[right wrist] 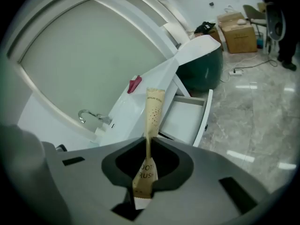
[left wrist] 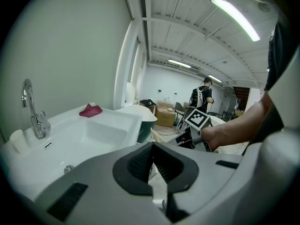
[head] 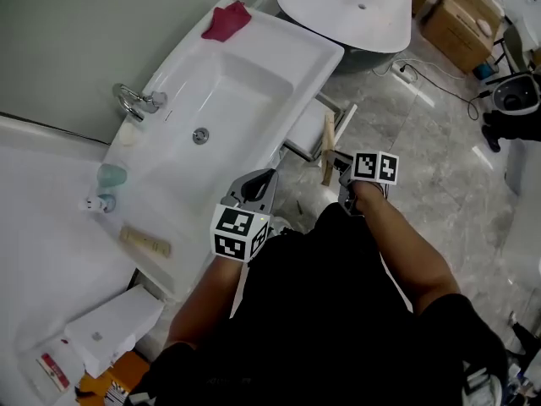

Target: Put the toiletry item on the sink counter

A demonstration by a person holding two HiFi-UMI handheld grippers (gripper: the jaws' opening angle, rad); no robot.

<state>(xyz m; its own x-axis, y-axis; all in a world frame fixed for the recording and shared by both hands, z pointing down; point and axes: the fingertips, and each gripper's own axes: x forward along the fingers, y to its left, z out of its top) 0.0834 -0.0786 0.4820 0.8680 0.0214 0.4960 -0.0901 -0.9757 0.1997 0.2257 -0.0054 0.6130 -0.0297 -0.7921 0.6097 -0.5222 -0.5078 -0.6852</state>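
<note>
Tan paper toothbrush packet (right wrist: 152,114), pinched lengthwise by the right gripper (right wrist: 149,146), points toward the white sink counter's (head: 292,41) front edge.

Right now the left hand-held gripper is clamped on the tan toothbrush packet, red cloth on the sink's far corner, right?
No: the right hand-held gripper is clamped on the tan toothbrush packet, as the right gripper view shows. The red cloth is on the far corner of the sink.

Open drawer (head: 313,129) juts below the basin (head: 228,100); sink counter (head: 51,218) partly bare.
</note>
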